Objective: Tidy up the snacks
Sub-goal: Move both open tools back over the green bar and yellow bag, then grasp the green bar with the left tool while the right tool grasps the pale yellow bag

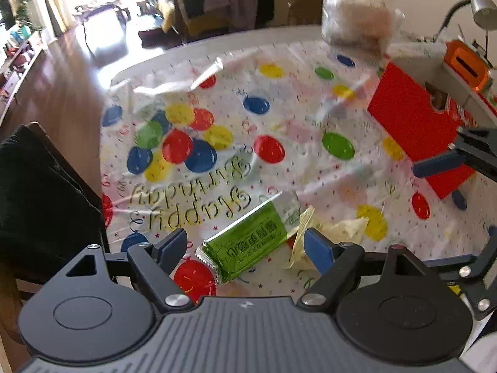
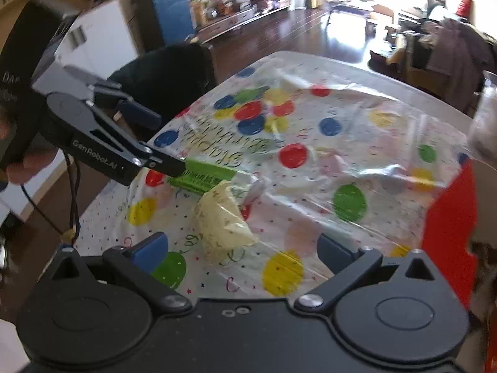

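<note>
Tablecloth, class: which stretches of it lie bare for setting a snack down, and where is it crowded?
Bare: the wide middle of the tablecloth, between the green packet and the clear bag at the far edge, and leftward to the table's edge. Crowded: the near strip, where the green packet and yellow packet lie side by side, and the right side by the red box.

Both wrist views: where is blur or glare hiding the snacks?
Left wrist: green packet sharp, clear bag at the far edge smeared, window blown out. Right wrist: glare streaks across the tablecloth, yellow packet soft but readable, red box cut off.
</note>
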### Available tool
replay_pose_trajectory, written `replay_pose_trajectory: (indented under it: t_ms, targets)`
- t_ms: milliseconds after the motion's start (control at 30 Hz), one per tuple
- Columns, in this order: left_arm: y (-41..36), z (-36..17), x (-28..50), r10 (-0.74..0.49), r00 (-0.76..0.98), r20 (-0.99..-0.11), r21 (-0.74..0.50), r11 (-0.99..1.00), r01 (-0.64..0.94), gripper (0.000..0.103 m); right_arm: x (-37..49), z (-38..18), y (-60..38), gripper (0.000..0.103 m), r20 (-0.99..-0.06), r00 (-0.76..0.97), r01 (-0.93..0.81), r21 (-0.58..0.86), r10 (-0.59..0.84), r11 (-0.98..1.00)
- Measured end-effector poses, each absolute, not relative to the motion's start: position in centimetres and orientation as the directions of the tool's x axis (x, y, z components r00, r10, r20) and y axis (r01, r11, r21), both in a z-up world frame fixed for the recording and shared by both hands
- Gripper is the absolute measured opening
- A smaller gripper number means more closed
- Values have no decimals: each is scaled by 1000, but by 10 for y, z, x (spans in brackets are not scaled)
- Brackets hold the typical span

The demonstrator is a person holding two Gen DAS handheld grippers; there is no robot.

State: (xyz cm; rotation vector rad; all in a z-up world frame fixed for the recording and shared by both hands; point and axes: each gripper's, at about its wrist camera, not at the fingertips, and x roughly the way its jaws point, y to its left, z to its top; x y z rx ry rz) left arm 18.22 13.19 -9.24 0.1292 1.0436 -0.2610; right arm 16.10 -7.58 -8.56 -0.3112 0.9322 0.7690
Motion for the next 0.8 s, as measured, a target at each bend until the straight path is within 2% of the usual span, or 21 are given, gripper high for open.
replay_pose_trajectory:
  t_ms: [133, 400, 500, 600, 800]
  targets:
    - [130, -107, 189, -150, 430, -890, 2, 943, 333, 82, 170, -102, -55, 99, -837, 324, -758, 50, 442, 650]
    - [128, -122, 199, -145, 383, -912, 30, 908, 417, 82, 178, -129, -24, 86, -867, 276, -835, -3, 415, 550]
    - [128, -124, 202, -138, 385, -913, 51, 895, 442, 82, 179, -135, -16, 85, -870, 279, -852, -29, 407, 523]
    - [126, -126, 204, -144, 371, -917, 55, 877, 477, 82, 179, -139, -11, 77, -870, 286, -864, -53, 402, 501]
    - [115, -130, 205, -139, 372, -918, 98, 829, 551, 82, 179, -141, -10, 70, -865, 285, -877, -61, 413, 477]
